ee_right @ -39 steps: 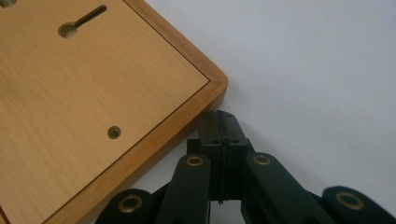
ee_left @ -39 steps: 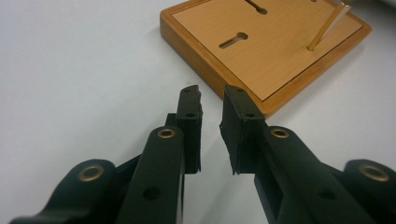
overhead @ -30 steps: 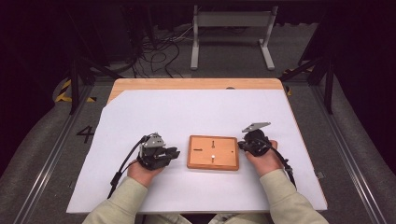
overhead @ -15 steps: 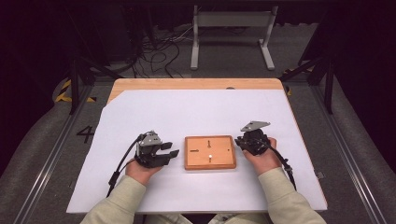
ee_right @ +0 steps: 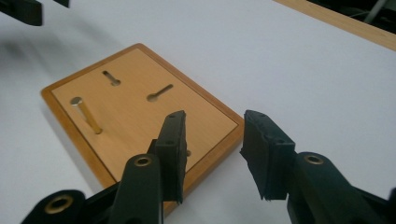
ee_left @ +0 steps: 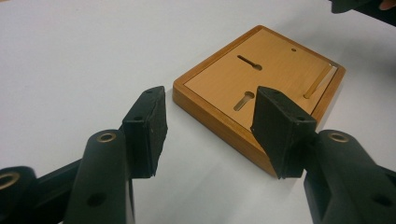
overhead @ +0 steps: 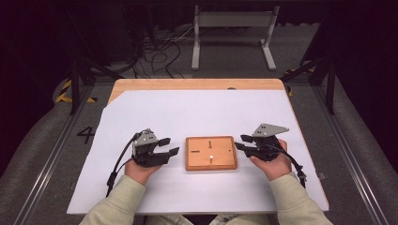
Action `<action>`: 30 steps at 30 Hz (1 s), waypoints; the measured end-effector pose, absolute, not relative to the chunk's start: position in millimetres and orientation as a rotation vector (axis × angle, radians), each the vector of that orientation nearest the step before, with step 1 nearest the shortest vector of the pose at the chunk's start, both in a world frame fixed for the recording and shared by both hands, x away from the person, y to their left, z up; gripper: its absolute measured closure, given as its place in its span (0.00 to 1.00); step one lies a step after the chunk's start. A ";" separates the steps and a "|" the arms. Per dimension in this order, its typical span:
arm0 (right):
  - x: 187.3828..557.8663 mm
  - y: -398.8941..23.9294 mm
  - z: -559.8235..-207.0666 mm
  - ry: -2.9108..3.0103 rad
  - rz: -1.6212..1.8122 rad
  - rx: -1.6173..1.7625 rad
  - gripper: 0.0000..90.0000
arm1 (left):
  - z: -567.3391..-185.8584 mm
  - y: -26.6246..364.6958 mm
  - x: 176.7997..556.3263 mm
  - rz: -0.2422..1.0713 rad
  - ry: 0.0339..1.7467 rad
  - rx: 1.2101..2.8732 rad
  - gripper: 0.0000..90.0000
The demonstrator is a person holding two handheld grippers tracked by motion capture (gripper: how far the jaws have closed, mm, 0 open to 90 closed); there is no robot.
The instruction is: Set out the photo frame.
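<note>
We see from the high view a wooden board (overhead: 210,153) lying flat on the white sheet (overhead: 202,112) that covers the table (overhead: 197,84), near the person's edge and between the two hands. The left gripper (overhead: 168,146) sits just left of the board, the right gripper (overhead: 240,142) just right of it; neither touches it. Both point inward toward the board.

From above the board shows only dark slot marks and one pale dot. The gripper views give us more: a raised darker frame around a lighter inset panel, with keyhole-shaped slots cut in the panel.

In the right gripper view a brass pin (ee_right: 86,115) rests on the board (ee_right: 140,107) near its far-left corner, its rounded head toward the far side. In the left gripper view the same pin (ee_left: 319,80) reads as a thin pale bar along the board's (ee_left: 261,74) far-right edge.

Left gripper (ee_left: 208,126) jaws are spread wide with nothing between them; the board's near corner lies just ahead of the gap, closer to the right-hand jaw. Right gripper (ee_right: 212,149) jaws are likewise parted and empty; the board's near corner sits beneath and just beyond the left-hand jaw. We cannot tell whether that jaw touches the wood.
</note>
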State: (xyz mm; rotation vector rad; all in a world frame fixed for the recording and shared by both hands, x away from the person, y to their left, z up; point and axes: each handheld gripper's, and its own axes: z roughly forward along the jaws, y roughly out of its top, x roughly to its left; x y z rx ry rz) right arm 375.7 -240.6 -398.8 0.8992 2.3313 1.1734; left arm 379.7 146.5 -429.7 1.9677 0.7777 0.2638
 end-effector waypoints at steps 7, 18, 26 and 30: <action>368.7 -232.1 -392.0 2.364 1.208 0.837 0.60 | -429.5 146.6 379.3 0.272 0.783 1.965 0.50; 365.5 -216.0 -388.2 2.415 1.270 0.767 0.51 | -430.6 146.8 379.4 0.278 0.789 1.965 0.49; 367.1 -191.3 -392.2 2.519 1.264 0.710 0.52 | -431.4 147.5 379.2 0.285 0.782 1.977 0.49; 369.1 -183.3 -396.1 2.554 1.258 0.681 0.53 | -431.5 148.4 379.4 0.289 0.780 1.978 0.49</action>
